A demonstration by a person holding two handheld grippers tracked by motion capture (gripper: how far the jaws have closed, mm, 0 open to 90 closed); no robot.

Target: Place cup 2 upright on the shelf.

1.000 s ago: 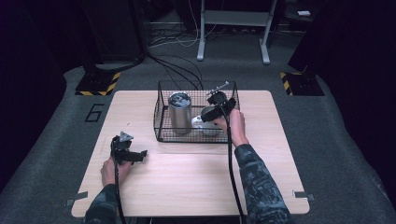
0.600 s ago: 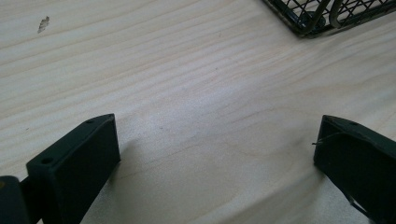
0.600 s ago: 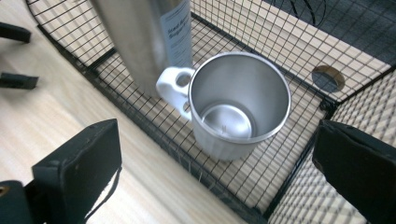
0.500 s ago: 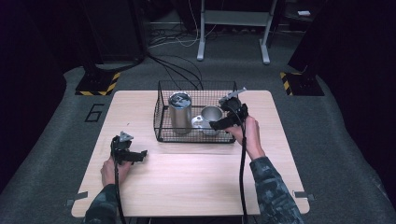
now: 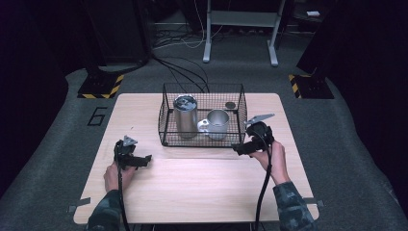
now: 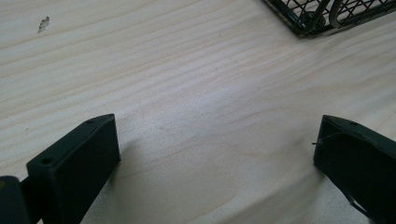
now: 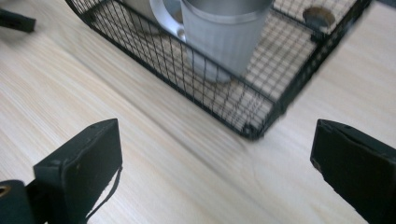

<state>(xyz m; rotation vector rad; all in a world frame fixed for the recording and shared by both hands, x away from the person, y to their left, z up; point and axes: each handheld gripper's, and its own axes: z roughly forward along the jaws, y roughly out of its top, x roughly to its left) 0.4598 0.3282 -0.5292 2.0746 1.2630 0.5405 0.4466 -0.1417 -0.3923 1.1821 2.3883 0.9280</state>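
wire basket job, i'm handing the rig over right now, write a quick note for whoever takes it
Left gripper: open, empty, resting on the table at front left.
Right gripper: open, empty, just outside the wire basket at its front right corner.
In the basket: tall metal canister upright, metal mug upright beside it, a small dark round piece at the back right.
Done: both vessels are inside the basket.
Left: nothing lies loose on the table; check whether anything more goes in.
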